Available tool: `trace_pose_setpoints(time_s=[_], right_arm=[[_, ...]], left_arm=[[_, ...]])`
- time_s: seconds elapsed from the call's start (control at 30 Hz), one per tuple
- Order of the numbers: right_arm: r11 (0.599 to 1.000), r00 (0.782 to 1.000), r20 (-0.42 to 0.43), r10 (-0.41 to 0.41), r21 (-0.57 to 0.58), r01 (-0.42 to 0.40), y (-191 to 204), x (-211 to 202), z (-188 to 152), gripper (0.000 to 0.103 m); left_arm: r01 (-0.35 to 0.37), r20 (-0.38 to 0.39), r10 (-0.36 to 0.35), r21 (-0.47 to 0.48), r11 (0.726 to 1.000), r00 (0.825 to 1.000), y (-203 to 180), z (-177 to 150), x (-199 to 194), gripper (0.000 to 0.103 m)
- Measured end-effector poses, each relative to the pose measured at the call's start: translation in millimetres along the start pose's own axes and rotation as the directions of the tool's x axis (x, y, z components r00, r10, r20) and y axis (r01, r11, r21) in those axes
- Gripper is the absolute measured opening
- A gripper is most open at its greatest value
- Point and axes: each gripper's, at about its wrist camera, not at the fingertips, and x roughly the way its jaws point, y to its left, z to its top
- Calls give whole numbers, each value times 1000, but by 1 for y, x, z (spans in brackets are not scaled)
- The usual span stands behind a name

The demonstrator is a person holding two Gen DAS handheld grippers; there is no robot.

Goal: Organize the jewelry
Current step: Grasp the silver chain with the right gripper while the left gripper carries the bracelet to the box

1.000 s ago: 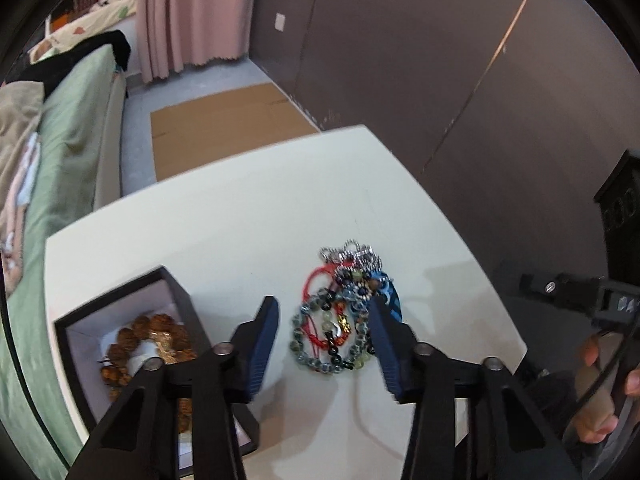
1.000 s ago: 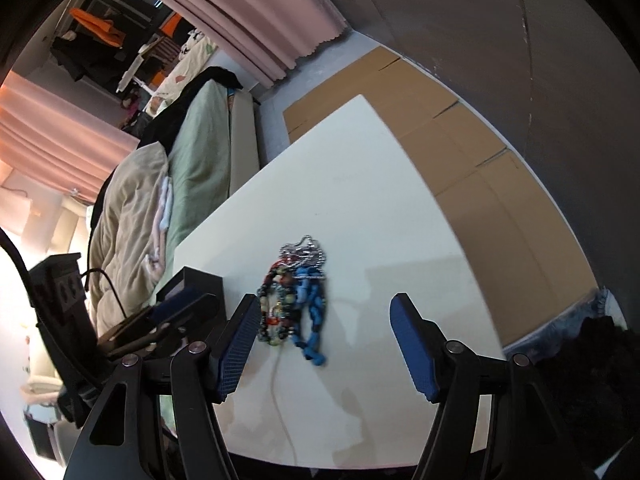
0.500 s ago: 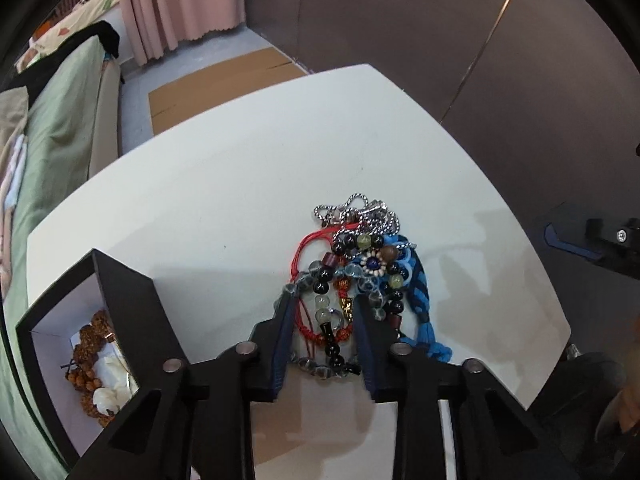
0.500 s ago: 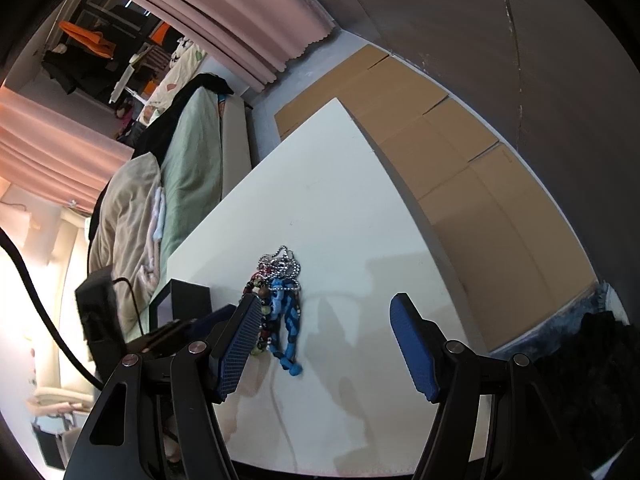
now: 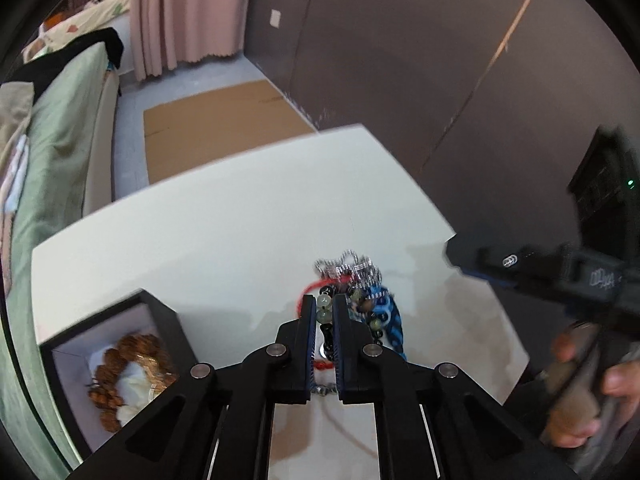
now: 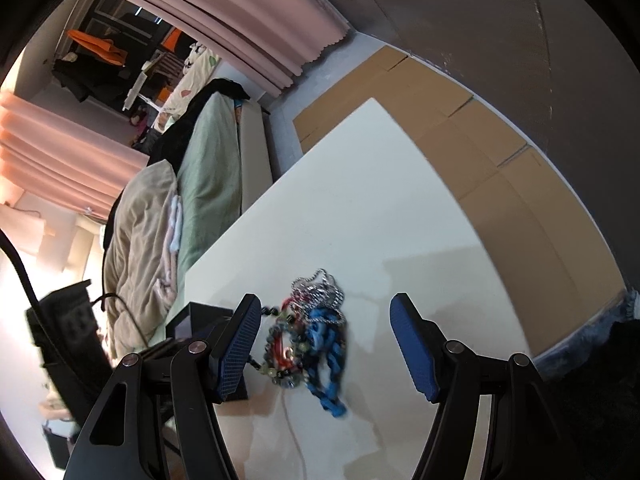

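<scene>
The left gripper [image 5: 323,316] is closing narrowly on a bracelet of pale green and black beads [image 5: 325,307] from the tangled pile of bracelets and chains [image 6: 310,340], lying before it on the white table [image 5: 224,232]. To its left, the open black box [image 5: 160,312] is already holding a brown wooden-bead bracelet [image 5: 116,364]; most pieces are remaining. Only the left view is showing the inside of the box. The right gripper [image 6: 326,344], standing wide and empty, is hanging over the pile.

L fingers [image 5: 307,322] closing on beads [image 5: 324,307]

Your left tool [image 5: 324,320] hides part of the bead bracelet [image 5: 325,307]. The box [image 5: 116,364] is cut off at the frame's edge; tangled jewelry [image 6: 308,344] blurred.
</scene>
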Motion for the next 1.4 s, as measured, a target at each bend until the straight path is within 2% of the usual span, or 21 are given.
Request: trace_pose_setpoints(time_s=[0.27, 0.53, 0.63, 0.67, 0.77, 0.9, 1.03, 1.1, 1.13, 1.17, 1.2, 1.27, 1.4], right_arm=[[998, 998, -19, -65, -18, 64, 18, 32, 3, 67], [981, 981, -22, -193, -18, 192, 23, 52, 3, 57], [965, 965, -10, -261, -44, 260, 32, 59, 0, 50], [955, 957, 5, -291, -51, 291, 34, 59, -1, 50], [946, 948, 18, -318, -61, 318, 40, 62, -3, 50], [914, 919, 44, -392, -98, 394, 51, 67, -7, 50], [910, 917, 18, -397, -119, 397, 56, 66, -11, 46], [909, 917, 9, -399, -125, 397, 55, 64, -13, 37], [917, 923, 1, -384, -112, 382, 53, 63, -13, 36], [933, 936, -9, -353, -81, 351, 49, 59, -12, 17], [945, 946, -22, -324, -53, 323, 45, 58, -12, 12], [970, 969, -54, -241, 8, 242, 35, 53, -14, 9], [982, 981, -28, -190, 18, 190, 37, 38, -20, 9]], left_arm=[[18, 67, -15, -45, 999, 998, 22, 5, -23, 8], [35, 101, -27, -77, 996, 995, 41, 5, -37, 8], [36, 114, -27, -82, 996, 993, 45, 5, -43, 8], [37, 117, -27, -85, 996, 993, 47, 5, -44, 8], [38, 130, -26, -96, 995, 991, 54, 3, -51, 8], [38, 147, -22, -110, 993, 989, 63, 1, -61, 8], [35, 162, -16, -116, 993, 987, 68, -1, -70, 8], [36, 168, -15, -121, 992, 986, 70, -2, -74, 8], [36, 172, -15, -124, 992, 985, 71, -2, -76, 8], [37, 177, -15, -125, 991, 984, 72, -3, -79, 8], [38, 182, -15, -126, 991, 983, 72, -3, -82, 8], [40, 189, -16, -124, 991, 982, 73, -3, -87, 8], [42, 202, -17, -121, 992, 979, 74, -6, -95, 8]])
